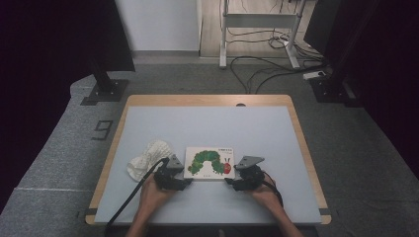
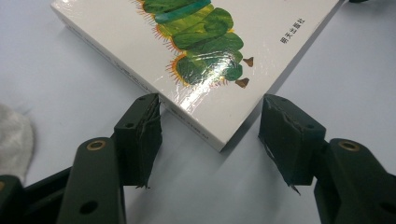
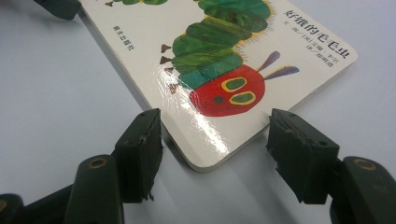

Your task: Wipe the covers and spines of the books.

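A board book (image 1: 210,162) with a green caterpillar on its white cover lies flat on the pale blue table top (image 1: 207,123), near the front. My left gripper (image 1: 187,181) is at the book's near left corner. In the left gripper view that corner (image 2: 219,140) sits between the spread jaws of the left gripper (image 2: 210,135); the left pad (image 2: 140,135) is close beside the book's edge and the right pad (image 2: 285,135) stands apart. My right gripper (image 1: 230,181) is at the near right corner, and the rounded corner (image 3: 205,163) lies between the jaws of the right gripper (image 3: 215,144) with gaps on both sides.
A crumpled white cloth (image 1: 148,158) lies on the table left of the book, close to the left hand; its edge shows in the left gripper view (image 2: 14,140). Wooden table edges (image 1: 207,99) frame the blue mat. Stands and cables sit on the floor beyond.
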A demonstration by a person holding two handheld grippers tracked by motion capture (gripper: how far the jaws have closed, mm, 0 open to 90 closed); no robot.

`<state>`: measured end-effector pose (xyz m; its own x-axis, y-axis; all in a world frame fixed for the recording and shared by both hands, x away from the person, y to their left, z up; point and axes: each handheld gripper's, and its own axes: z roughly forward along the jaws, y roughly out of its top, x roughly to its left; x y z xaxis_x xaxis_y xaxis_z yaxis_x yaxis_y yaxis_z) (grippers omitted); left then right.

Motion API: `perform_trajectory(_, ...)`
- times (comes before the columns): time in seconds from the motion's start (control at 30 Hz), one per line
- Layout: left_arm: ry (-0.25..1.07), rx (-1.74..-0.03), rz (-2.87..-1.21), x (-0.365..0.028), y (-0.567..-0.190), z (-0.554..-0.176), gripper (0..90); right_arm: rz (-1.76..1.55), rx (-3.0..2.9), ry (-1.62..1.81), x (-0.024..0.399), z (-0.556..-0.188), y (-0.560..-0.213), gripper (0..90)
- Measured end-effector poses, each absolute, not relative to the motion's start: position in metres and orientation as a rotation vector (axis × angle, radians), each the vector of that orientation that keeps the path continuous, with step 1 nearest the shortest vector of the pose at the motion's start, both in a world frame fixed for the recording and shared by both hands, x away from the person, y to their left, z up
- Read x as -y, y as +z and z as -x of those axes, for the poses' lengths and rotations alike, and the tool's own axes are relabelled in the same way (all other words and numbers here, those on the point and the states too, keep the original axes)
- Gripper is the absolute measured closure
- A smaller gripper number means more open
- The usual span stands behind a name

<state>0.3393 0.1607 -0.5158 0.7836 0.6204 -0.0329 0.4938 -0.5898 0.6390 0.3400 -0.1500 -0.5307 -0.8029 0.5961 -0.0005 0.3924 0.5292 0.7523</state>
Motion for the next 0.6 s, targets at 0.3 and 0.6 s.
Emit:
perform_trajectory(0.3, 0.270, -0.841, -2.325, -0.160, -0.515, -0.360, 39.7, -0.854, -2.494, 1.146, 0.150, -0.357, -0.531, 37.1)
perform_trajectory(0.6, 0.294, -0.858, -2.321, -0.159, -0.515, -0.375, 39.2, -0.873, -2.482, 1.138, 0.148, -0.372, -0.531, 37.3)
